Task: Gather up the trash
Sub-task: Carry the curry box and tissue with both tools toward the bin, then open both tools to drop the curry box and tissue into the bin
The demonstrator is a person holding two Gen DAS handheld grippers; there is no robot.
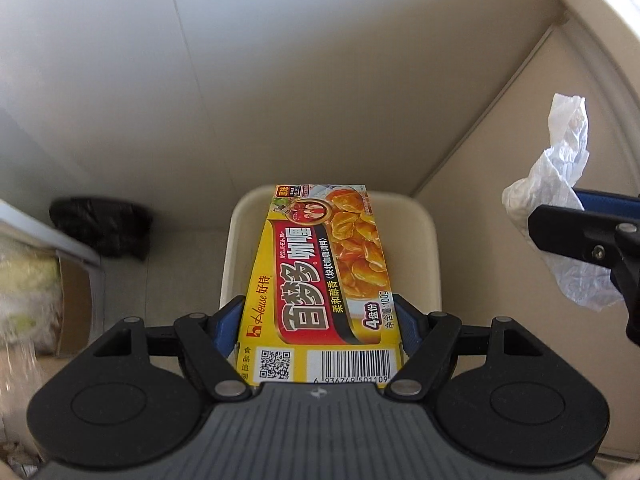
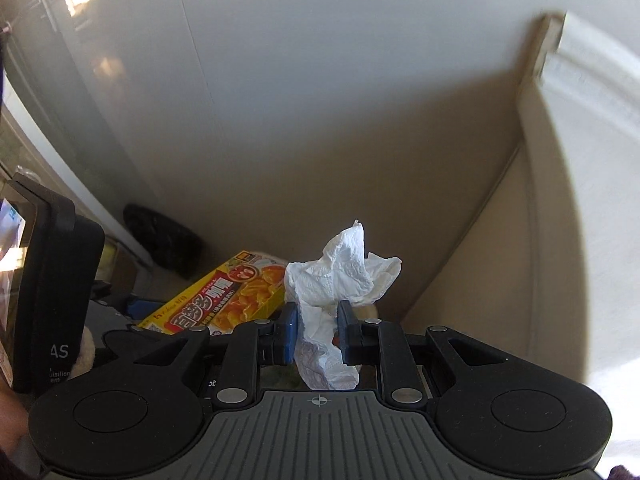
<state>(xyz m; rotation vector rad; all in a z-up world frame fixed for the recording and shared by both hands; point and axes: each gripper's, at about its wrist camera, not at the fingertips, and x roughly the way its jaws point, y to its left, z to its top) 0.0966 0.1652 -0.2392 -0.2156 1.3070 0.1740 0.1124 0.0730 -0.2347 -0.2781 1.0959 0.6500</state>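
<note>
While both grippers point down at the bin:
Box: yellow curry box (image 1: pixel 320 276), clamped by its long sides in the left gripper (image 1: pixel 320 320), above the bin.
Tissue: crumpled white tissue (image 2: pixel 344 276), pinched in the right gripper (image 2: pixel 318 334), just right of the box.
Bin: cream bin (image 1: pixel 424 240), in a wall corner.
Bag: black bag (image 1: pixel 104 224), left, on the floor.

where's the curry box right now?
In the left wrist view the curry box sits centre frame, clamped in the left gripper above the cream bin, with the right gripper's crumpled tissue to its right.
</note>
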